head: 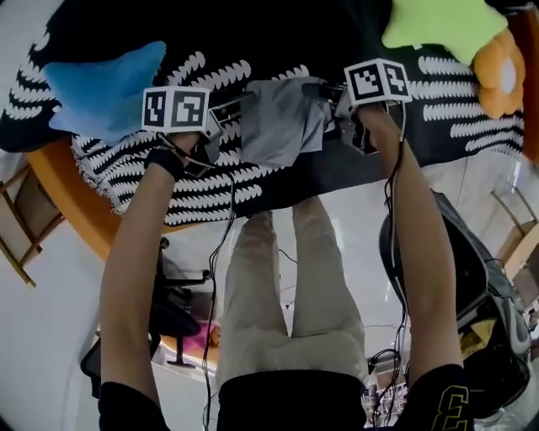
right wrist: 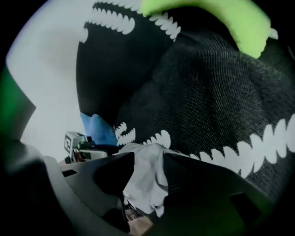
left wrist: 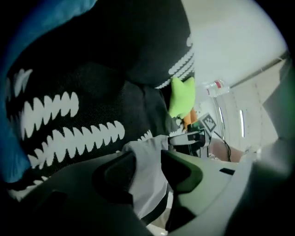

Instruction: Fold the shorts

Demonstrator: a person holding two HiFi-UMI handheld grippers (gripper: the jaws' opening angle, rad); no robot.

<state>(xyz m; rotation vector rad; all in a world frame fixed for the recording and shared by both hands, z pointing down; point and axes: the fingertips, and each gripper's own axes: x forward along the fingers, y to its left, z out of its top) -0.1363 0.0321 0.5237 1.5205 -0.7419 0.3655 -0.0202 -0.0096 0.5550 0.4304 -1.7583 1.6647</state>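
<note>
Grey shorts (head: 282, 122) lie bunched on a black cloth with white leaf marks (head: 472, 109), at the table's near edge, part of them hanging over it. My left gripper (head: 229, 108) is at their left side and my right gripper (head: 324, 91) at their right side. In the left gripper view the jaws (left wrist: 148, 161) stand apart with grey fabric (left wrist: 150, 186) loose between them. The right gripper view shows the same: jaws (right wrist: 148, 166) apart, crumpled shorts fabric (right wrist: 145, 191) in the gap. Neither pair of pads visibly presses on the cloth.
A blue star cushion (head: 105, 88) lies at the far left and a green star cushion (head: 442, 25) with an orange one (head: 498, 76) at the far right. The round wooden table edge (head: 67, 194) shows on the left. A black backpack (head: 480, 286) sits on the floor at right.
</note>
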